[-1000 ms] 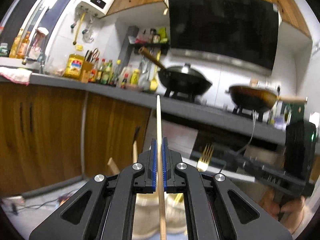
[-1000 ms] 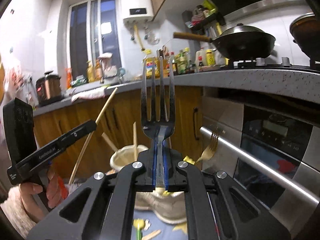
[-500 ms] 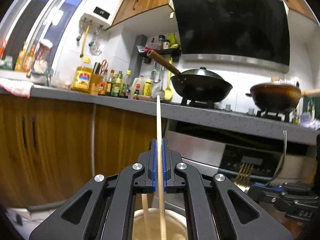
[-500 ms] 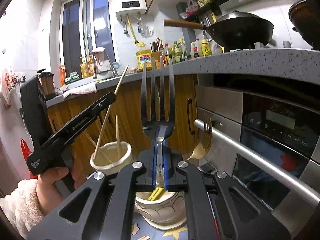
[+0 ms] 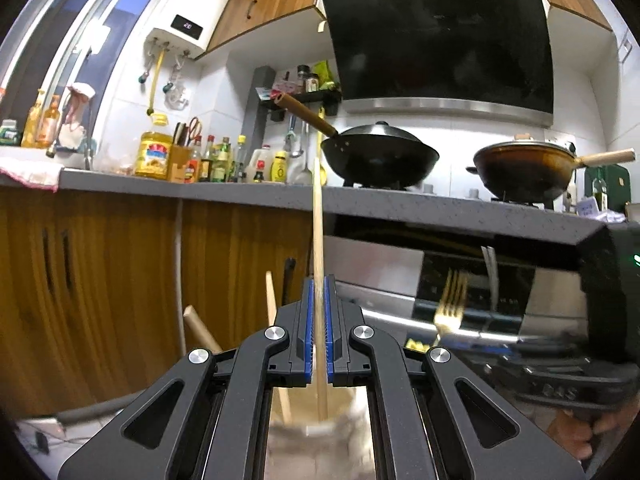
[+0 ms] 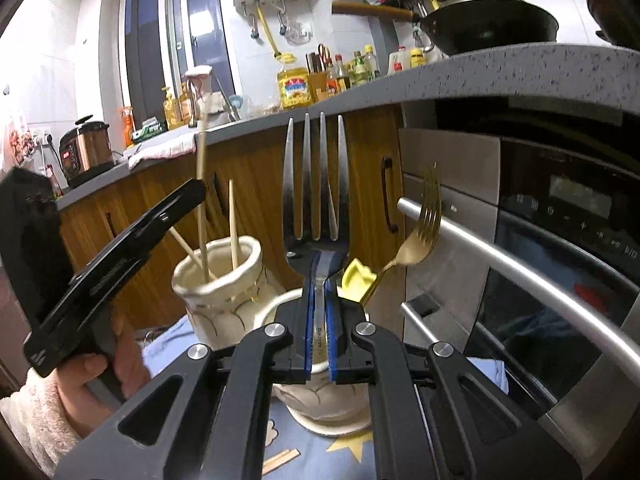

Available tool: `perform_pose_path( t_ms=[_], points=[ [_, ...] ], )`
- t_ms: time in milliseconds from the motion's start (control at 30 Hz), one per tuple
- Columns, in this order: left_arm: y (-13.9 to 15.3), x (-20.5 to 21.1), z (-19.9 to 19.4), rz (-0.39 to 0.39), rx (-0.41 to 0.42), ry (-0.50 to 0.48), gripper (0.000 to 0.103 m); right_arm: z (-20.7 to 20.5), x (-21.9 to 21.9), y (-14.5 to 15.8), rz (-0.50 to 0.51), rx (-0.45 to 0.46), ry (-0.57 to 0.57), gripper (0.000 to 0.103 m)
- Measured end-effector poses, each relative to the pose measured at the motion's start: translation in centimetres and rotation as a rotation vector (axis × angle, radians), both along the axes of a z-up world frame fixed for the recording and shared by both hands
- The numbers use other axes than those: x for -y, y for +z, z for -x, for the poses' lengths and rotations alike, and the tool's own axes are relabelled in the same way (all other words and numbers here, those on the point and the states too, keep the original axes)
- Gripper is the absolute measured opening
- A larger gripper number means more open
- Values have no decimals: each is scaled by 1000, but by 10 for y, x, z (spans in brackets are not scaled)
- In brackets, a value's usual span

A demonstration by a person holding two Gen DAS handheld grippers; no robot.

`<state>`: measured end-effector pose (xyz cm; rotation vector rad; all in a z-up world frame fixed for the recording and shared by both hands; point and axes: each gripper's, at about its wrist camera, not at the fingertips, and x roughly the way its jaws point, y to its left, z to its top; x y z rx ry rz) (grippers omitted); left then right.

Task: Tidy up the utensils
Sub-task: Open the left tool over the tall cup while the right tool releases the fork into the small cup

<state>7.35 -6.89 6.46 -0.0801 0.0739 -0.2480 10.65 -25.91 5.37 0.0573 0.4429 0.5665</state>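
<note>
My left gripper (image 5: 319,304) has its blue pads slightly apart around a long wooden chopstick (image 5: 317,240) that stands upright, its lower end inside a cream ceramic holder (image 6: 218,276). Two more chopsticks (image 6: 234,224) lean in that holder. My right gripper (image 6: 319,280) is shut on the handle of a silver fork (image 6: 315,184), tines up, above a second cream holder (image 6: 324,404). That holder contains a gold fork (image 6: 424,228) and a yellow utensil (image 6: 358,276). The left gripper also shows in the right wrist view (image 6: 196,192).
The holders stand on a blue star-patterned cloth (image 6: 344,452) beside a steel oven (image 6: 560,240) with a bar handle (image 6: 500,256). Wooden cabinets (image 5: 100,280) lie behind. Loose wooden sticks (image 6: 280,460) lie on the cloth.
My left gripper lowered the chopstick into the left holder and its pads eased apart. My right gripper moved closer over the right holder with the fork.
</note>
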Motion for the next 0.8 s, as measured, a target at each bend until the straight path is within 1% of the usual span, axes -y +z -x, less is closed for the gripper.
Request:
perform_pose_path(
  t_ms=[100,167,333,600,733,800],
  points=[
    [-7,1,4,-16,-40,-4,5,1,-3,-5,12,-13,2,5],
    [-12,-1,5,-3,-75,-8,5,1,-5,-7,20,-22,1,5],
    [-19,-8,8,15,-120,-12,5,1,-9,-12,44,-30,-3,5],
    [-21,-6,11,0,-135,-18,5,1,-14,-19,77,-53,-3,5],
    [-22,-3,11,-13,-134,-22,11,2,-14,-20,79,-54,-5,5],
    [-22,-3,12,-13,-133,-25,11,2,-14,-20,80,-52,-5,5]
  ],
)
